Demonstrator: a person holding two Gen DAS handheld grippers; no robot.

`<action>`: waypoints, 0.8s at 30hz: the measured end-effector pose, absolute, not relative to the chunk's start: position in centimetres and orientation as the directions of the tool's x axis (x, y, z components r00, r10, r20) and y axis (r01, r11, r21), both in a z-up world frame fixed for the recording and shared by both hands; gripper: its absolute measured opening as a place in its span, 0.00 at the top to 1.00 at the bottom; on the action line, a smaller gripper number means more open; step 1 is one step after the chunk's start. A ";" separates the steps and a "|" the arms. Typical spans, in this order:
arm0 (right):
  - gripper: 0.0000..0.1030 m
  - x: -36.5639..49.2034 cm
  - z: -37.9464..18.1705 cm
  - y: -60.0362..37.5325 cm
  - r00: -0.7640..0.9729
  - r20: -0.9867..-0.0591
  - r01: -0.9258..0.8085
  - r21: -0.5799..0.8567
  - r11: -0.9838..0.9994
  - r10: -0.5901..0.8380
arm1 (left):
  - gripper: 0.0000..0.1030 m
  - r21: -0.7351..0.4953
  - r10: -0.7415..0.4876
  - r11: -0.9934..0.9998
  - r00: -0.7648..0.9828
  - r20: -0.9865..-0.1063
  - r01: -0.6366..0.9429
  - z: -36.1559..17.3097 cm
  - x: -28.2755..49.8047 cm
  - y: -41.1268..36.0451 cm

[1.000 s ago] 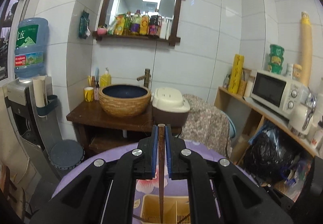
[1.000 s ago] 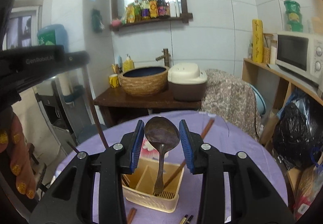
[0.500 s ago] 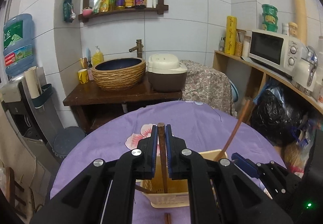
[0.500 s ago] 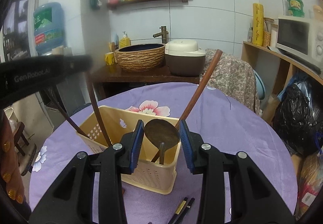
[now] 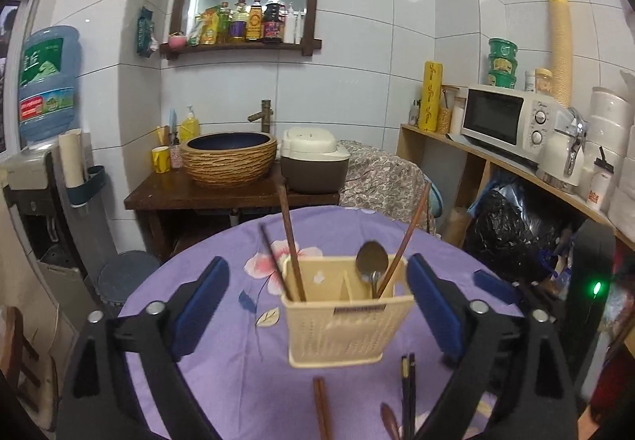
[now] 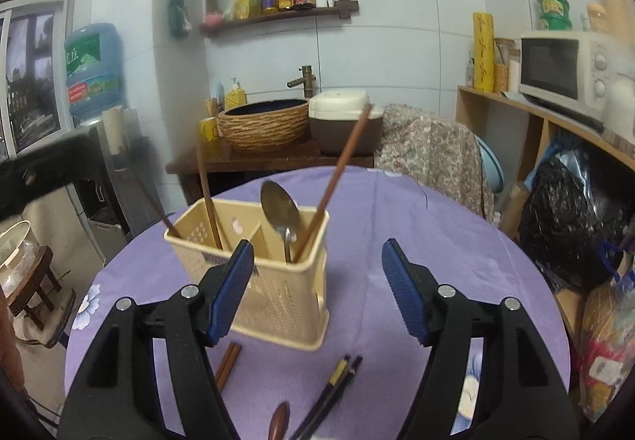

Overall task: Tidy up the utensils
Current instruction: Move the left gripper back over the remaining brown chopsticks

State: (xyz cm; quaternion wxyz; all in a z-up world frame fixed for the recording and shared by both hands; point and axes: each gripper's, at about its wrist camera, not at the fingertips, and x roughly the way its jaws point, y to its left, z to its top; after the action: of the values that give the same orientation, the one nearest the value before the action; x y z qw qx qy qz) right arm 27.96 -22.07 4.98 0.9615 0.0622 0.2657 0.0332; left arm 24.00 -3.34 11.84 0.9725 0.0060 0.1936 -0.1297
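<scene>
Broadly, a round table [image 5: 222,368] is filling the lower half of both views, draped in a soft purple cloth printed with pale flowers. On it a cream plastic basket [image 5: 337,321] is standing upright, rectangular, with perforated walls and a divider splitting it into compartments. The left gripper [image 5: 317,305] is pointing forward and slightly downward at the basket, its black arms spreading wide and its ribbed blue pads [image 5: 200,305] flanking the basket on either side without touching it; its jaws have just been opening and are gripping nothing. The right gripper [image 6: 317,289] is tilting down in the same way, its jaws having just been opening too, parted to a middling width and empty, with the left pad overlapping the basket's near corner in the picture and the right pad over bare cloth. Inside the basket, two long brown wooden chopsticks [image 5: 291,241] are leaning in the left compartment, while a dull metal spoon [image 5: 372,265] is standing bowl-up in the right compartment beside another slanting wooden chopstick [image 5: 405,237]. On the cloth just in front of the basket, a brown wooden pair [image 6: 227,364], a black lacquered pair with a gold band [image 6: 337,380] and the rounded end of a dark wooden spoon [image 6: 278,420] are lying flat, well clear of both grippers.
</scene>
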 end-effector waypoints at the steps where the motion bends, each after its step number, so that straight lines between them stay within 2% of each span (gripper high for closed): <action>1: 0.35 27.3 4.7 -22.4 0.850 -0.518 -0.022 0.147 0.989 0.096 | 0.04 -0.028 -0.239 0.968 0.893 -0.380 0.248 11.3 23.4 -3.1; 5: 0.35 24.4 3.0 -23.8 0.823 -0.561 0.021 0.184 0.983 0.088 | 0.05 0.027 -0.190 0.975 0.886 -0.424 0.222 7.8 21.4 -2.0; 13: 0.35 20.8 -2.7 -24.8 0.731 -0.681 0.111 0.194 0.975 0.052 | 0.07 -0.018 -0.157 0.983 0.783 -0.602 0.183 0.3 20.2 -0.1; 15: 0.35 20.2 -3.4 -24.9 0.722 -0.690 0.126 0.197 0.972 0.046 | 0.25 -0.045 -0.178 0.980 0.743 -0.645 0.196 -1.1 20.3 -0.1; 16: 0.35 20.0 -3.6 -24.9 0.721 -0.692 0.127 0.199 0.972 0.047 | 0.30 -0.060 -0.191 0.977 0.720 -0.668 0.204 -1.9 20.5 -0.1; 18: 0.35 19.8 -3.9 -25.0 0.715 -0.696 0.124 0.215 0.969 0.063 | 0.48 -0.073 -0.206 0.973 0.685 -0.699 0.218 -3.0 20.6 -0.4; 21: 0.35 19.3 -4.3 -24.7 0.712 -0.698 0.119 0.220 0.968 0.071 | 0.59 -0.107 -0.244 0.964 0.640 -0.728 0.245 -4.2 20.7 -1.0; 24: 0.35 19.2 -4.8 -24.5 0.704 -0.705 0.114 0.229 0.967 0.084 | 0.63 -0.103 -0.256 0.957 0.620 -0.742 0.271 -5.0 20.6 -1.7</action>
State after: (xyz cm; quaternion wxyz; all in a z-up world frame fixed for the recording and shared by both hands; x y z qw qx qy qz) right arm 19.23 -24.52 -4.81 0.9142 0.1285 0.3844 -0.0082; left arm 20.63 -1.73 -4.97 0.8999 0.0095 0.4108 -0.1464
